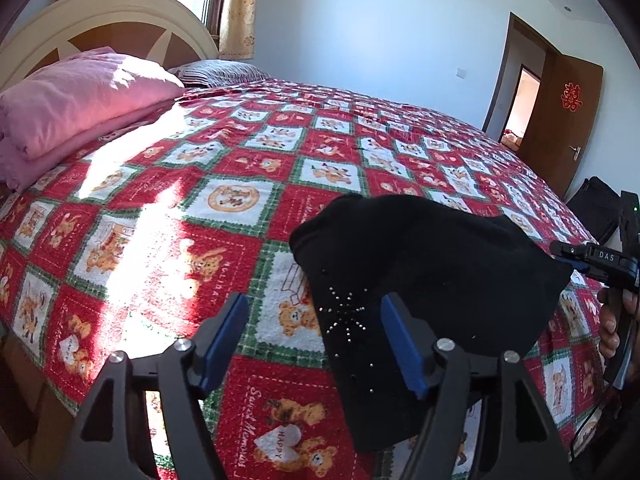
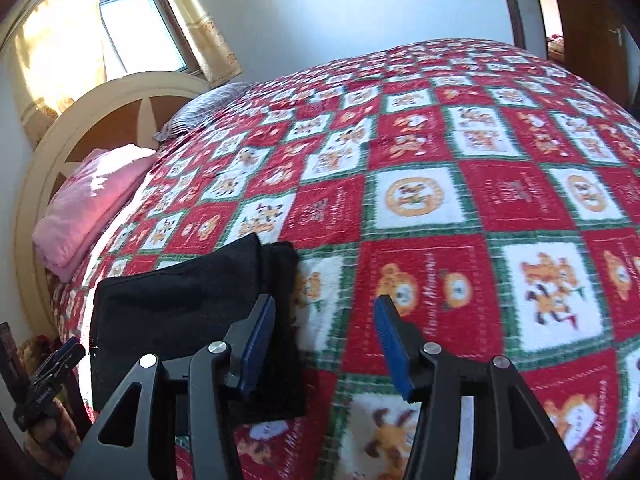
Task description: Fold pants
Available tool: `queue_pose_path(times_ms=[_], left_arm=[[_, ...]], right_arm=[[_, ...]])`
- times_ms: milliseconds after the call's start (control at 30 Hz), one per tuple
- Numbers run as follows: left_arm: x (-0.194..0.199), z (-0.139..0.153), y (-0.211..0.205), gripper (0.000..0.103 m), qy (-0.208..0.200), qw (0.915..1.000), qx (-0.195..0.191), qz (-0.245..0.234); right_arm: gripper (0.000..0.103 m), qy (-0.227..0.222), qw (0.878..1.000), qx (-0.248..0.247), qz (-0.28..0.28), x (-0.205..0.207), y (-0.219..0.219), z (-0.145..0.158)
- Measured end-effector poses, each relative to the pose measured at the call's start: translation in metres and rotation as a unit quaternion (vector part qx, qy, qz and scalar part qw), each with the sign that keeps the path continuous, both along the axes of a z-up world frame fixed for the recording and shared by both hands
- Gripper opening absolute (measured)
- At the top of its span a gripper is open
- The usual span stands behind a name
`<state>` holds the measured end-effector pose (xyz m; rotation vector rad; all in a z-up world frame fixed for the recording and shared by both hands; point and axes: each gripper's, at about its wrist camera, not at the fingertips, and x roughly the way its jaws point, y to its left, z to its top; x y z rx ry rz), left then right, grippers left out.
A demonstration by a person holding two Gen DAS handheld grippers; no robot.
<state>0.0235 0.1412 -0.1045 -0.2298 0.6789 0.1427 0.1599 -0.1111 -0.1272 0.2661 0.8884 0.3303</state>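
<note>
The black pants [image 1: 432,272] lie as a folded bundle on the red, white and green teddy-bear quilt [image 1: 224,200], near the bed's front edge; small shiny studs dot their near corner. My left gripper [image 1: 314,340] hovers open over that corner, its right finger above the cloth and its left finger above the quilt, with neither pad pressing. In the right wrist view the pants [image 2: 180,300] sit at the lower left. My right gripper [image 2: 325,344] is open beside their right edge, with only quilt between its pads.
A folded pink blanket [image 1: 80,100] and a striped pillow [image 1: 220,72] lie by the cream headboard [image 1: 112,8]. An open brown door [image 1: 560,120] and a black bag [image 1: 596,208] stand beyond the bed's far right. A hand [image 1: 612,320] holds the right tool.
</note>
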Motion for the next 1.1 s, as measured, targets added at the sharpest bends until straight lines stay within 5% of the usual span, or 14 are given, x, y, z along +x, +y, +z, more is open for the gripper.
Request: queue_pose_path(times_ms=[300, 567, 1100], left_arm=[[-0.027, 0.044, -0.025, 0.098, -0.057, 0.9976, 0.038, 0.008], [-0.046, 0.076, -0.043, 0.103, -0.097, 0.9939, 0.053, -0.001], [-0.05, 0.079, -0.057, 0.103, -0.101, 0.9926, 0.067, -0.013]], right_arm=[[0.054, -0.07, 0.997, -0.032, -0.012, -0.057, -0.013, 0.056], [0.065, -0.171, 0.983, -0.066, 0.022, -0.112, 0.009, 0.122], [0.066, -0.176, 0.98, -0.079, 0.05, -0.127, 0.031, 0.124]])
